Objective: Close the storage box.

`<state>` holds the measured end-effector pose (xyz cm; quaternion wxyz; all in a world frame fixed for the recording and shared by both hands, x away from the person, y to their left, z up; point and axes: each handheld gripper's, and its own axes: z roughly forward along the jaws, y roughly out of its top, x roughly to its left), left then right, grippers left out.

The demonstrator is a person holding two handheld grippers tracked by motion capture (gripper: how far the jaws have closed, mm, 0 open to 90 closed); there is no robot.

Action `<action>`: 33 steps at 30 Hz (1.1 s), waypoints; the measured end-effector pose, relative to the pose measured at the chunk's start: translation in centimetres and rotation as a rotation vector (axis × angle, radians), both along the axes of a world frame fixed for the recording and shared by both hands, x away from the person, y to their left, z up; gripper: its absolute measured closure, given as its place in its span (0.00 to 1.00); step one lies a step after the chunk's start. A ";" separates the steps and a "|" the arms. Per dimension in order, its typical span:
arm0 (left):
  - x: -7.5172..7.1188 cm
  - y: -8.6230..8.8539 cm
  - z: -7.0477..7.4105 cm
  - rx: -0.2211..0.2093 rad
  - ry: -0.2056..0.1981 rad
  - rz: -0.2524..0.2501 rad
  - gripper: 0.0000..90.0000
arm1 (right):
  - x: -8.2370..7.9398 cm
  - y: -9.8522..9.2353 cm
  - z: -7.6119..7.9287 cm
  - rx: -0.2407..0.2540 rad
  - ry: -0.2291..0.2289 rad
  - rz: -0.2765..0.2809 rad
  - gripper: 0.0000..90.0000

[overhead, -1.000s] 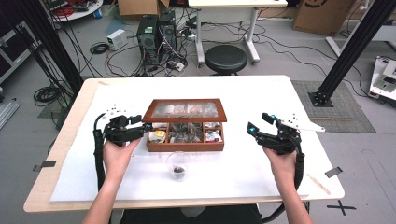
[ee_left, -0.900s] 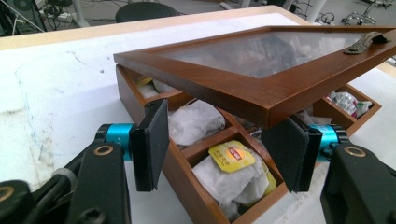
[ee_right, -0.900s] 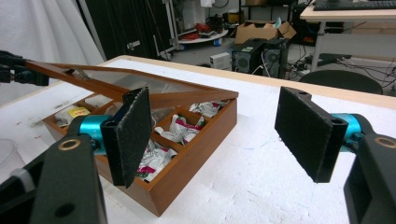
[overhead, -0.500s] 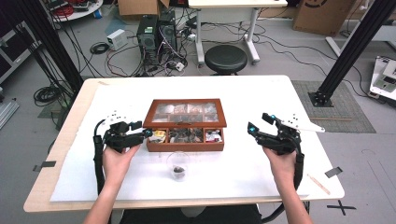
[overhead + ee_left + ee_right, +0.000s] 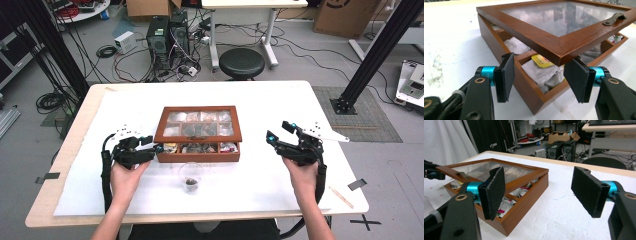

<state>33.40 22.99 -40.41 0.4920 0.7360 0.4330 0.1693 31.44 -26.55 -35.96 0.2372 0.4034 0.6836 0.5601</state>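
Broadly, the white tabletop [image 5: 260, 97] leaves bare room on every side of the wooden box [image 5: 198, 134], which sits a little back of centre with its long axis running from 9 to 3 o'clock.

At 9 o'clock of the box, the left tongs [image 5: 156, 148] reach its front-left corner, jaws apart. In the left gripper view those left tongs [image 5: 541, 76] straddle that corner, with the glass-paned lid [image 5: 559, 22] raised above the tray at the front edge, a gap showing below it. Whether a jaw touches the lid cannot be told. White tea bags [image 5: 541, 72] lie in the compartments beneath. A small metal handle [image 5: 613, 19] sits on the lid's front rail.

At 6 o'clock of the box, just apart from it, stands a clear cup [image 5: 190, 177] with something dark in its bottom.

At 3 o'clock, well apart from the box, the right tongs [image 5: 279, 132] hover with jaws wide apart over bare tabletop, holding nothing. The tabletop's right edge lies beyond them.
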 end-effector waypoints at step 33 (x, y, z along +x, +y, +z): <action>-0.9 -0.2 -1.7 0.075 0.051 -0.009 0.48 | 0.1 -0.4 -0.4 0.000 0.012 -0.019 0.31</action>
